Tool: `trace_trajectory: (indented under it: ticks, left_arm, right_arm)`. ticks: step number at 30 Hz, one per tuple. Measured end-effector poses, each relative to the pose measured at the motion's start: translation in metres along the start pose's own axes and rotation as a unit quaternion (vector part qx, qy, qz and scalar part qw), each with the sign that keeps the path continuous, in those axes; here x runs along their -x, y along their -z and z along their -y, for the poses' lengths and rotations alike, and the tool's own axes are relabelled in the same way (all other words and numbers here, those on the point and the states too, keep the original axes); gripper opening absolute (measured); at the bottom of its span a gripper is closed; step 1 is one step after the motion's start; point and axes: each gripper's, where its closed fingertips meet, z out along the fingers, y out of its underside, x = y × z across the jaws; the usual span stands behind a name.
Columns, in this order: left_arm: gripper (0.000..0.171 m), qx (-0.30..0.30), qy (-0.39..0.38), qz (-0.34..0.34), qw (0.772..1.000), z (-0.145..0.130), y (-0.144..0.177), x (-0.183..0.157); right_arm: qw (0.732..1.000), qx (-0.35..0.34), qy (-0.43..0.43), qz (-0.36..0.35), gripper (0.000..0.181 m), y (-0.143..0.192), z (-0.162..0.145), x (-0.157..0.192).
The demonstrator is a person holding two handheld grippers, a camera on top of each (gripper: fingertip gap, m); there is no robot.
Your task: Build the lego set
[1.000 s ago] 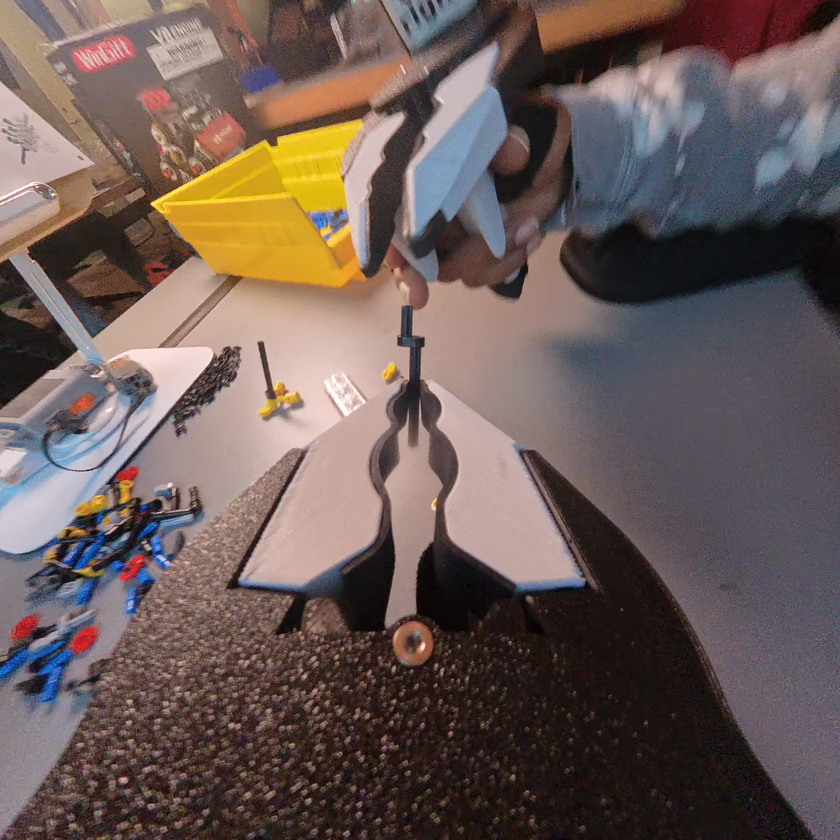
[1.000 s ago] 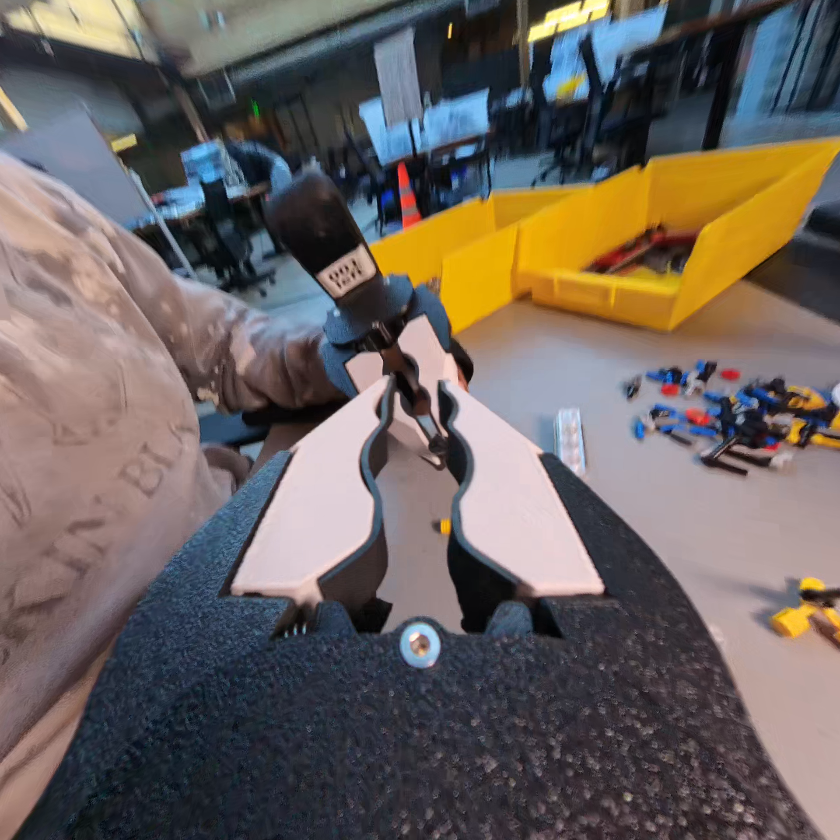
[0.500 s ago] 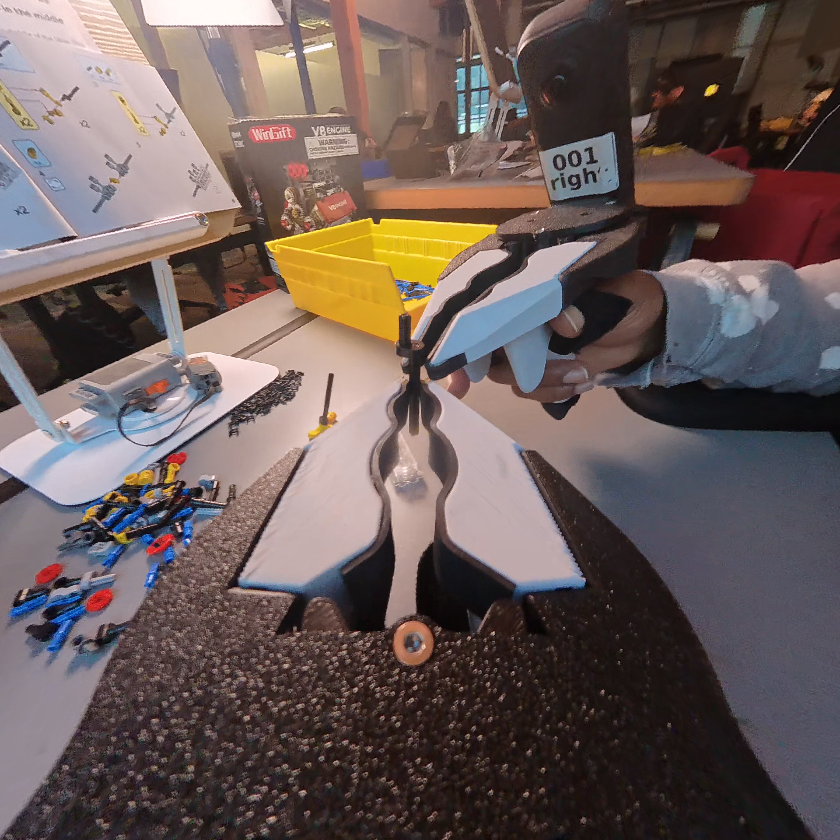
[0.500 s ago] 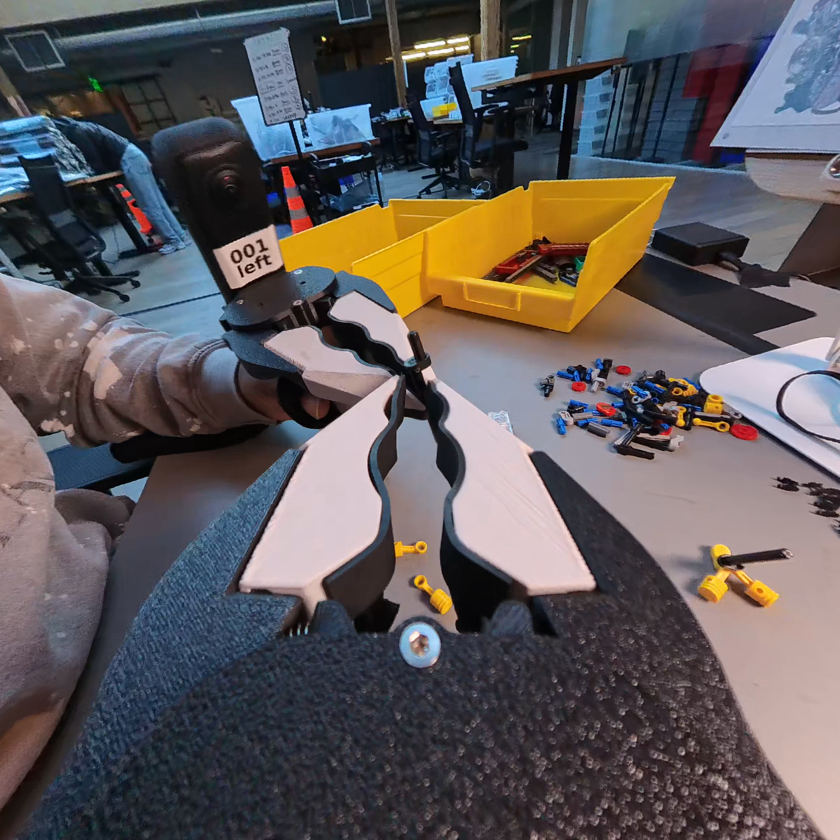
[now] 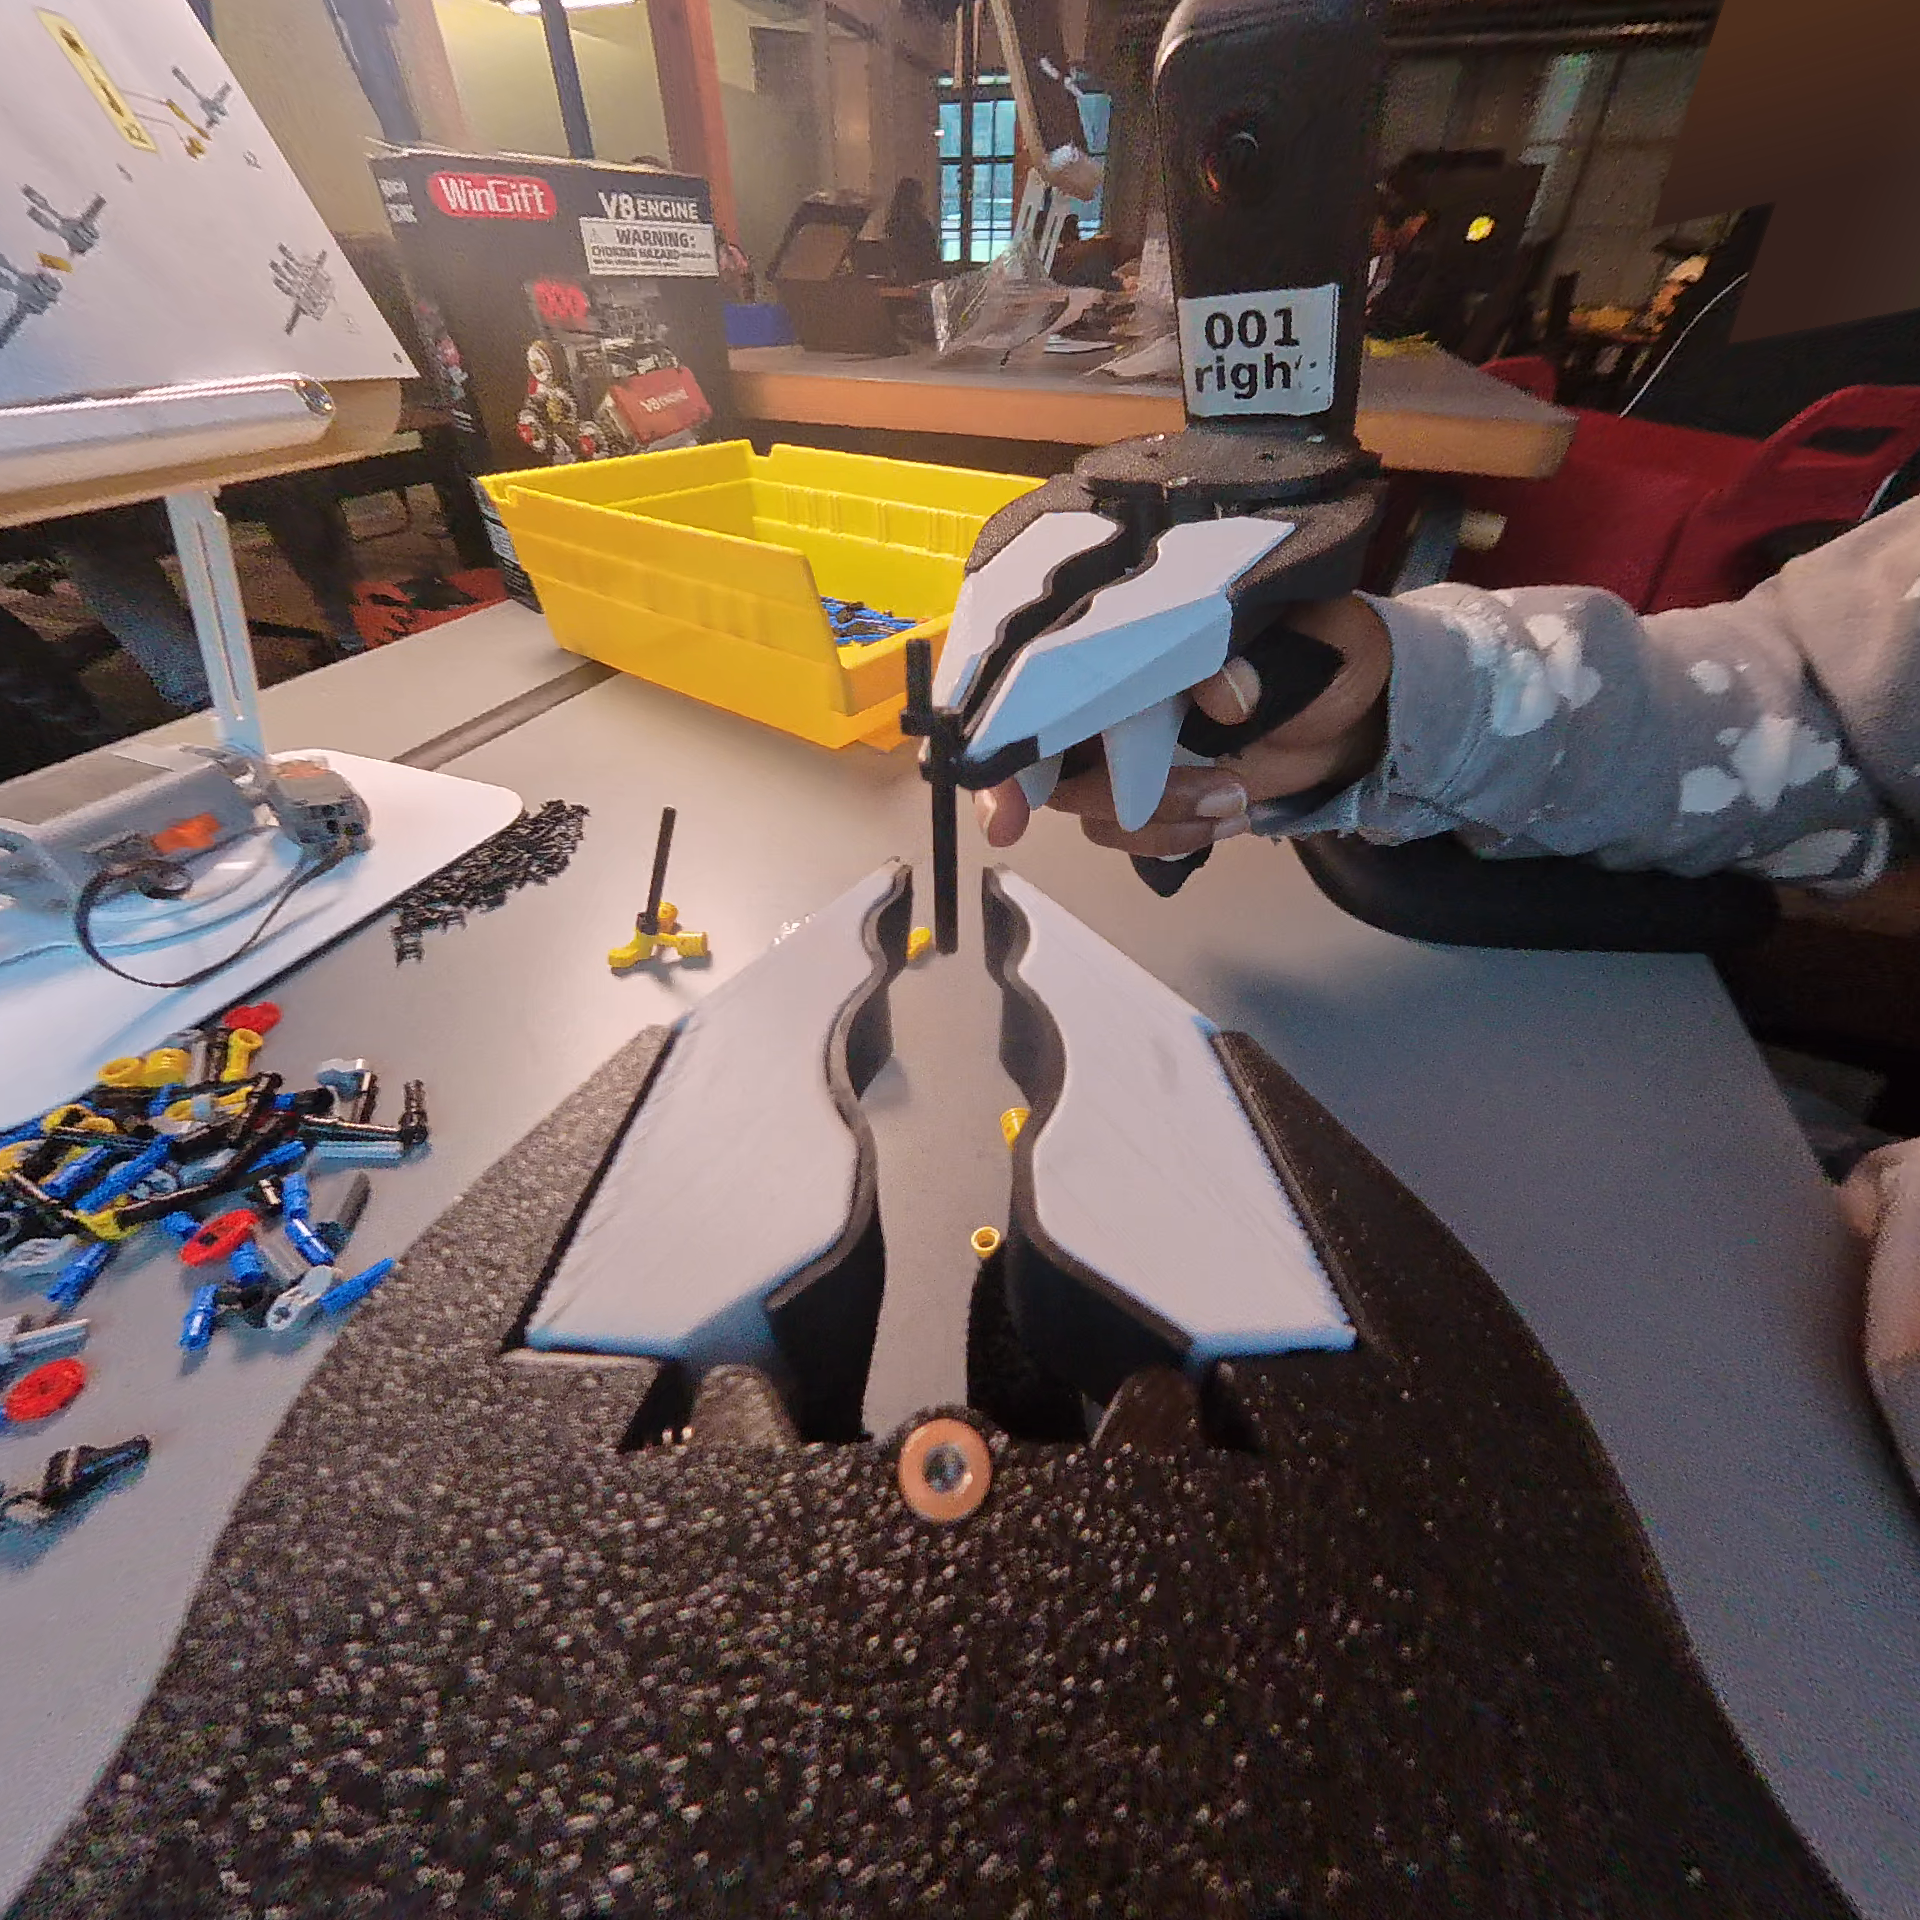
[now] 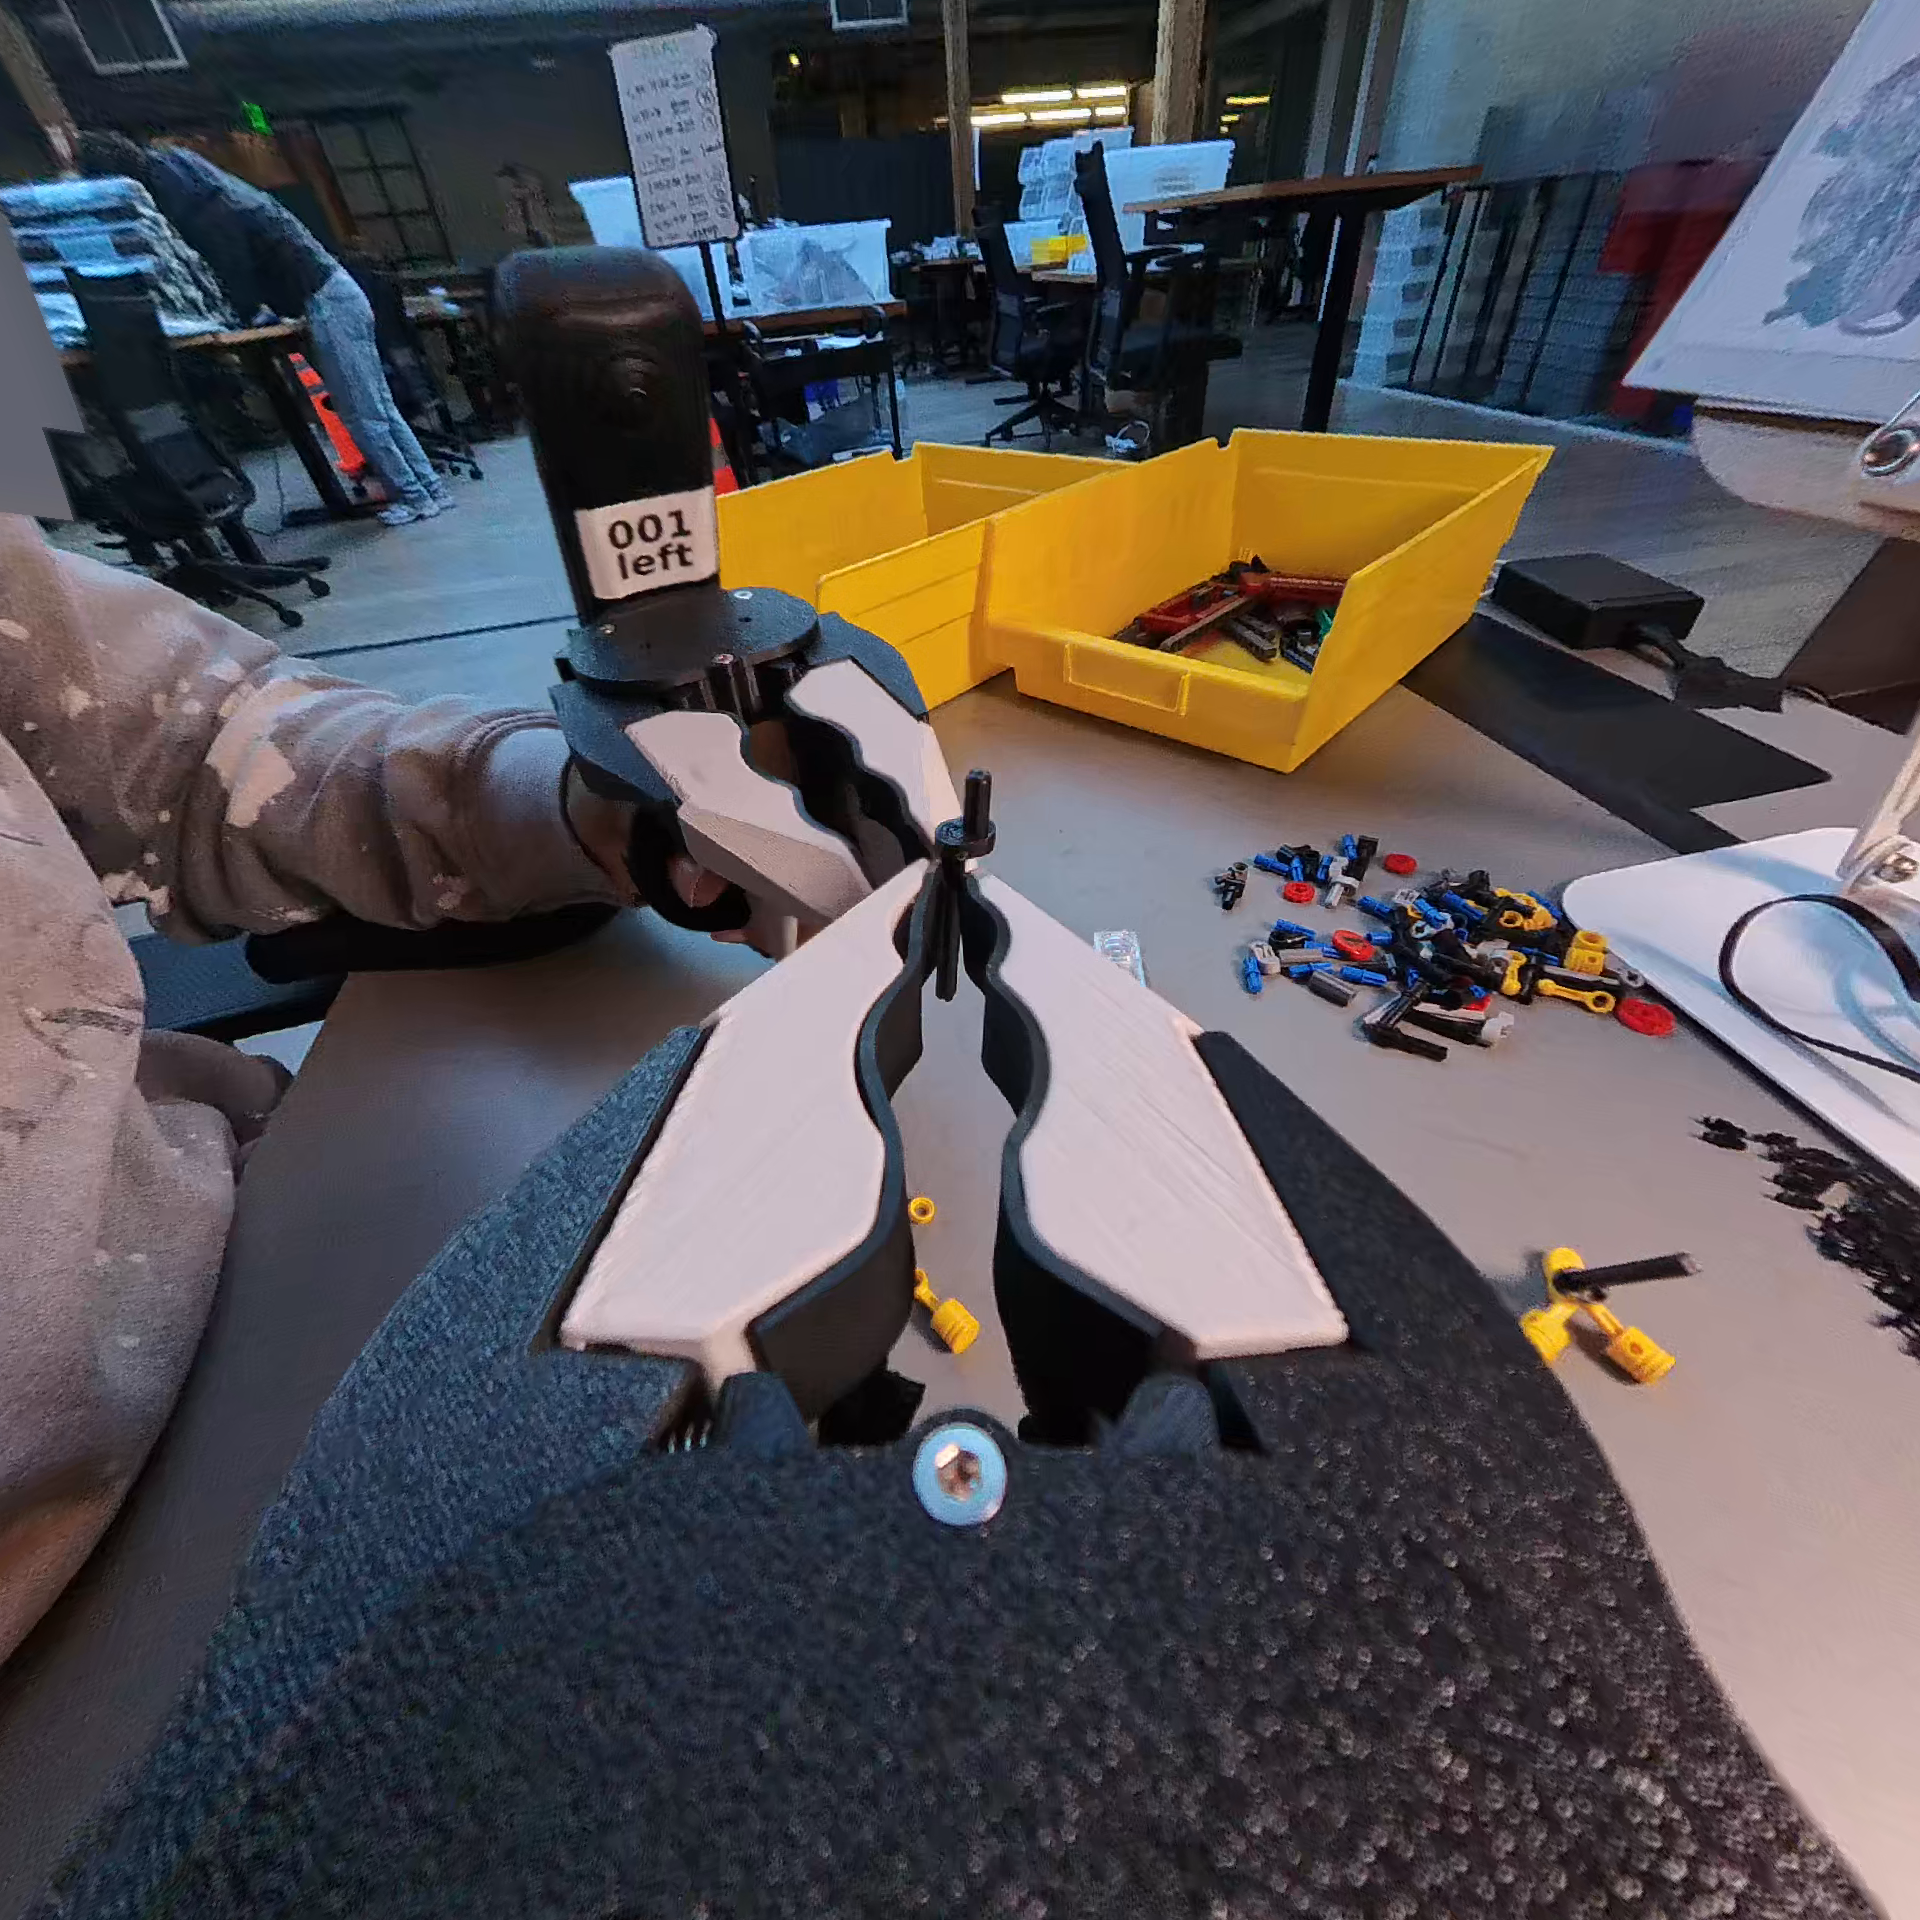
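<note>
I am looking along two handheld tongs above a grey table (image 5: 1455, 1195). My right gripper (image 6: 948, 883) is pinched closed on a thin black plastic axle rod with a small collar (image 6: 951, 904), which stands upright between its white fingertips (image 6: 1013, 914). In the left wrist view the same rod (image 5: 940, 810) hangs upright from the right gripper (image 5: 961, 753), its lower end in the gap of my left gripper (image 5: 943, 883) without touching either finger. The left gripper's fingers stand parted and hold nothing.

Between the left fingers, on the table, lie small yellow pegs (image 5: 982, 1236). To the left lies a scattered pile of blue, black, yellow and red plastic building pieces (image 5: 177, 1174). Beyond it a second black rod stands in a yellow connector piece (image 5: 657, 925), near a heap of tiny black parts (image 5: 488, 873). A white stand base (image 5: 416, 821) carries a grey motor unit with an orange button (image 5: 187, 821). Farther back sits a yellow plastic bin (image 5: 727, 582), with a dark printed box (image 5: 561, 301) behind it. In the right wrist view, a second yellow bin (image 6: 1247, 592) holds red and dark pieces.
</note>
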Motion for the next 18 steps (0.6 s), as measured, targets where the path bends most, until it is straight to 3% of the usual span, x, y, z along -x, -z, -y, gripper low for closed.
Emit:
trace_trajectory:
  ticks: [6, 9, 13, 16, 18]
  left_arm:
    - [0.030, -0.056, 0.092, -0.070, 0.992, 0.019, 0.011, -0.004]
    - [0.031, -0.045, 0.103, -0.104, 0.988, 0.014, 0.008, -0.015]
    - [0.004, -0.011, 0.075, -0.108, 0.991, 0.003, 0.003, -0.023]
    - [0.004, 0.007, 0.060, -0.090, 0.994, -0.001, 0.002, -0.018]
    - [0.004, 0.022, 0.048, -0.058, 0.997, -0.006, 0.003, -0.007]
  right_arm:
    - [0.997, 0.048, 0.011, 0.056, 0.003, 0.004, -0.017, 0.013]
    - [0.994, 0.062, 0.014, 0.092, 0.002, -0.001, -0.025, 0.029]
    - [0.992, 0.079, 0.024, 0.095, 0.002, -0.005, -0.034, 0.032]
    - [0.993, 0.081, 0.019, 0.086, 0.000, -0.003, -0.037, 0.025]
    - [0.994, 0.098, 0.026, 0.043, 0.007, 0.002, -0.041, 0.002]
